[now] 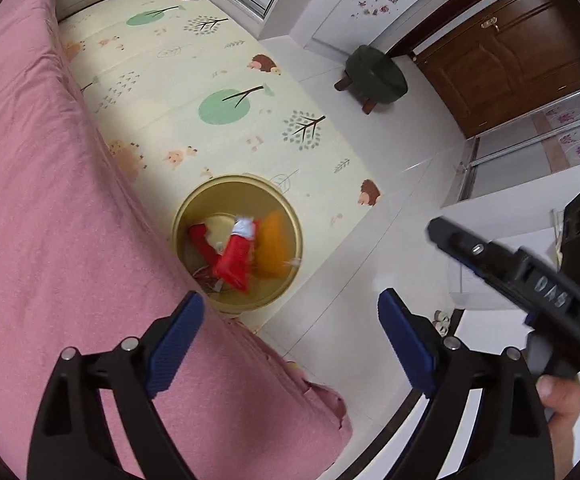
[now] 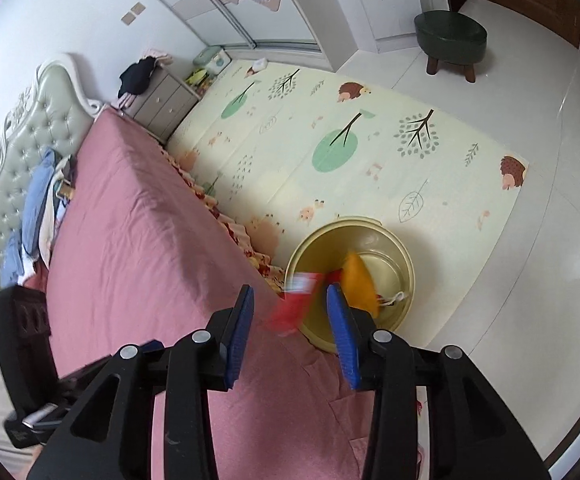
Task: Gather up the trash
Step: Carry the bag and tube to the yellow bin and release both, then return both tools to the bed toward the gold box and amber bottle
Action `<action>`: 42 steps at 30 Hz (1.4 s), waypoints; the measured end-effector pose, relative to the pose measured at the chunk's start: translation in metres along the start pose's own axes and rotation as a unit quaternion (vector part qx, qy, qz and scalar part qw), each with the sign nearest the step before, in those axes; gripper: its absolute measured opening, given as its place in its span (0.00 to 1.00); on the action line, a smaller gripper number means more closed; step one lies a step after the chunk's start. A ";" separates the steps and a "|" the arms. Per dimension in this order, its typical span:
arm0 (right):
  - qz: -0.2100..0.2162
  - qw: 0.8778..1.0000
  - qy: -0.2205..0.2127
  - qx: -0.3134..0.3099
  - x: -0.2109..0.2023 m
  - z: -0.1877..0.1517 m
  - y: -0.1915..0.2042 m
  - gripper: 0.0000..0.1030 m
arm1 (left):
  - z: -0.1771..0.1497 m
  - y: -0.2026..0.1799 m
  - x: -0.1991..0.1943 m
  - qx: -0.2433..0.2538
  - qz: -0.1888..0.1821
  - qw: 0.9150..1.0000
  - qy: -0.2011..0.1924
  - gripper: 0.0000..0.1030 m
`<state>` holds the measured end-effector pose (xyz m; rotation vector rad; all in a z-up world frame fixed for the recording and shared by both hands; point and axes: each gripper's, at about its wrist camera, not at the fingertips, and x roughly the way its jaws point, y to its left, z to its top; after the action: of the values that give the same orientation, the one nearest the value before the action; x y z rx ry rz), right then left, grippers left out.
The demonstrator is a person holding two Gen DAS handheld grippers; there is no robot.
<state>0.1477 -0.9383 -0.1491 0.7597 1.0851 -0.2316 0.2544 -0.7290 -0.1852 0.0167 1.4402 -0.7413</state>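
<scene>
Both our grippers, left [image 1: 290, 332] and right [image 2: 290, 320], gape empty above the gold bin [image 1: 237, 248] holding red wrapper [image 1: 234, 258] beside the pink bed [image 1: 50, 200].

Bed [image 2: 142, 240] under a pink sheet [image 1: 42, 208], surface bare in the near part. At the headboard end — a heap of clothes [image 2: 38, 208], blue and white, lying on the sheet.

Floor [image 1: 402, 184], white tile. Play mat [image 2: 330, 148] lies flat beside the bed. On the mat, touching the bed's edge — a gold bin [image 1: 237, 245]. Green stool [image 2: 450, 40] stands on bare tile, well apart from the bin.
</scene>
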 end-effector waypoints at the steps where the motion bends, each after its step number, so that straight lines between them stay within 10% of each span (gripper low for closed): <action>1: 0.002 1.000 -0.001 0.002 -0.002 0.001 0.000 0.37 | -0.001 0.001 -0.001 -0.006 -0.003 1.000 0.001 0.86; 20: 0.037 0.996 0.039 -0.066 -0.007 -0.051 0.090 0.37 | -0.077 0.066 -0.081 -0.072 0.013 0.996 -0.053 0.86; 42: 0.087 0.947 0.174 -0.256 0.044 -0.269 0.306 0.37 | -0.281 0.264 -0.207 -0.235 0.082 0.961 -0.116 0.86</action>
<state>0.1368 -0.5297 -0.1179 0.4263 1.3285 0.3419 0.1397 -0.3075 -0.1584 -0.3052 1.3379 -0.2414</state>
